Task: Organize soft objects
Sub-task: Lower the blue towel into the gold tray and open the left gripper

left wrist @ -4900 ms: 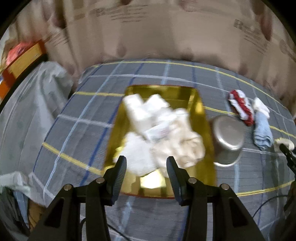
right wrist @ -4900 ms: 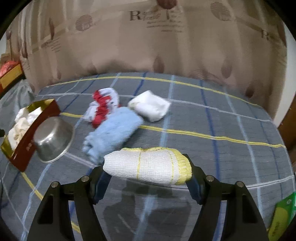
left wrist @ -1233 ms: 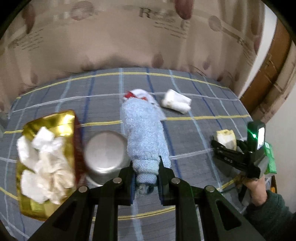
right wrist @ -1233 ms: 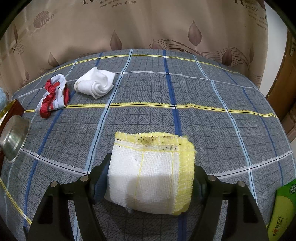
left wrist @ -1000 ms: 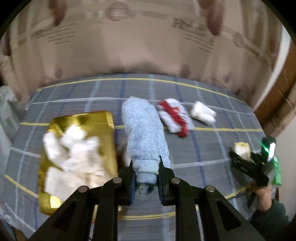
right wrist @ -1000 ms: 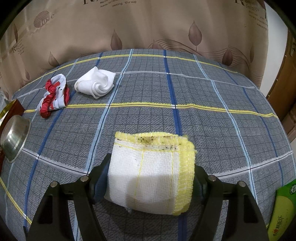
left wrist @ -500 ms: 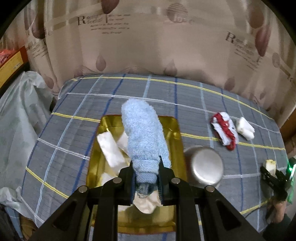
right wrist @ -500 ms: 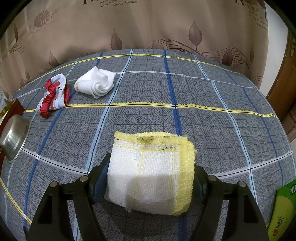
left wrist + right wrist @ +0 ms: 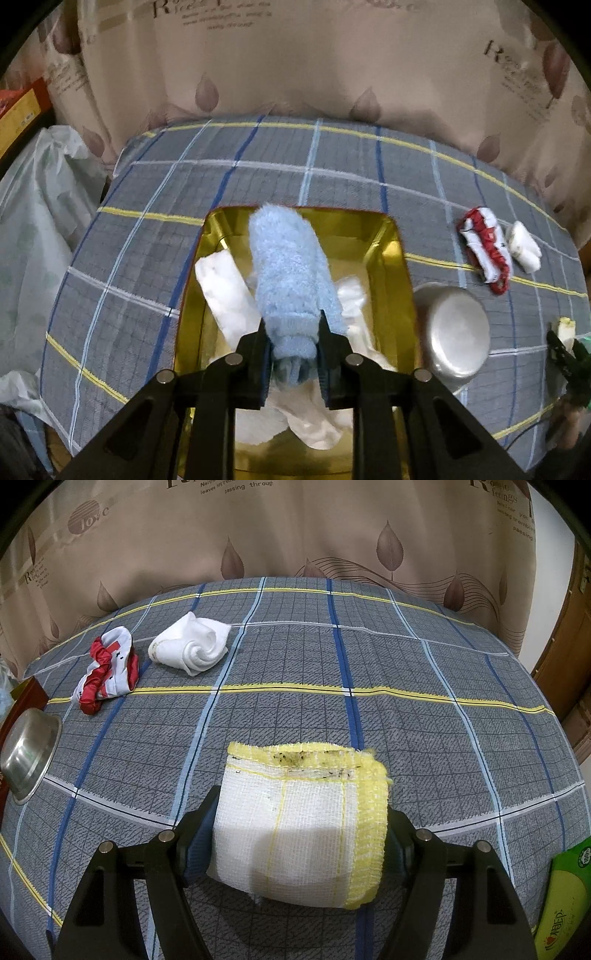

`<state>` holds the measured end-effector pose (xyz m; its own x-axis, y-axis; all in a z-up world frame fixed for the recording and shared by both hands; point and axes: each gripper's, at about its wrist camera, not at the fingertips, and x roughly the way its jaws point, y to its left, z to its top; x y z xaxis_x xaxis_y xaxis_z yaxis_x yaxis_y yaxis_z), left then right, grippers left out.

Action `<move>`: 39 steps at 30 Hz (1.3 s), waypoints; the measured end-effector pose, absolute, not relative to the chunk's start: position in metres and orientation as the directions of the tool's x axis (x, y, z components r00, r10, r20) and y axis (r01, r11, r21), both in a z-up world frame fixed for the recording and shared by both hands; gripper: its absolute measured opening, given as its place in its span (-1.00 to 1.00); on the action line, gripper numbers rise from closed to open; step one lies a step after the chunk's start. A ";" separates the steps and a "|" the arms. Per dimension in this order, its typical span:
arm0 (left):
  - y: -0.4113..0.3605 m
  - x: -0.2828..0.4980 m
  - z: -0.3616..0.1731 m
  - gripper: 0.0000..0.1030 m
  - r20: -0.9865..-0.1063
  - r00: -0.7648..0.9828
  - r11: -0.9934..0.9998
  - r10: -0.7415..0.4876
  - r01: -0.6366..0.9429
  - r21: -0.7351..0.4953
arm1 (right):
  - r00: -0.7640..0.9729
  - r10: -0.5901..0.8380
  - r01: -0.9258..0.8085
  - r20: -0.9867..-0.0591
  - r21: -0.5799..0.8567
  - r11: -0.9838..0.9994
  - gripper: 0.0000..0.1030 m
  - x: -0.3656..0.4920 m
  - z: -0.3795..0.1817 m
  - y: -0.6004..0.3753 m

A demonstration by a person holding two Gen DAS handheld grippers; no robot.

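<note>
My left gripper (image 9: 293, 360) is shut on a rolled light-blue towel (image 9: 288, 273) and holds it over the gold box (image 9: 391, 236), which has several white cloths (image 9: 225, 291) in it. My right gripper (image 9: 295, 834) is shut on a white cloth with yellow edging (image 9: 306, 812) just above the plaid cover. A red-and-white cloth (image 9: 107, 670) and a rolled white cloth (image 9: 192, 648) lie on the cover at the far left of the right wrist view; both also show in the left wrist view, the red-and-white cloth (image 9: 487, 247) next to the white cloth (image 9: 524, 247).
A steel bowl (image 9: 454, 334) stands right of the gold box, also seen in the right wrist view (image 9: 27, 749). A green packet (image 9: 565, 901) lies at the right edge. A curtain (image 9: 295, 528) hangs behind. A plastic-covered bundle (image 9: 33, 221) lies left of the table.
My left gripper has carried the blue towel leftward from beside the bowl to over the gold box, and now sits a little lower and closer. My right gripper has stayed still with its cloth.
</note>
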<state>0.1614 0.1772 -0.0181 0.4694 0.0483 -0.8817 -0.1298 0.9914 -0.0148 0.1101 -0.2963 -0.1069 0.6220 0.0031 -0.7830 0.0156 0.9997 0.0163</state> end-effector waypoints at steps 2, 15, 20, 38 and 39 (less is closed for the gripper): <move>0.180 0.162 -0.021 -0.58 -0.885 0.463 0.991 0.054 -0.137 -0.011 | 0.622 0.003 0.015 -0.783 0.016 1.000 0.39 0.110 -0.107 -0.296; 0.185 0.144 0.000 -0.13 -0.880 0.468 0.988 0.087 -0.156 0.015 | 0.622 0.002 0.016 -0.783 0.015 1.000 0.41 0.110 -0.107 -0.296; 0.190 0.124 0.017 -0.09 -0.848 0.517 0.984 0.115 -0.178 0.025 | 0.619 0.005 0.011 -0.786 0.014 1.000 0.45 0.110 -0.108 -0.295; 0.230 0.067 -0.019 -0.09 -0.848 0.490 0.946 0.204 -0.321 0.043 | 0.621 -0.018 0.021 -0.783 -0.006 1.000 0.31 0.108 -0.106 -0.294; 0.231 0.067 -0.021 -0.09 -0.847 0.490 0.945 0.208 -0.324 0.044 | 0.620 -0.022 0.022 -0.784 -0.010 1.000 0.31 0.108 -0.106 -0.294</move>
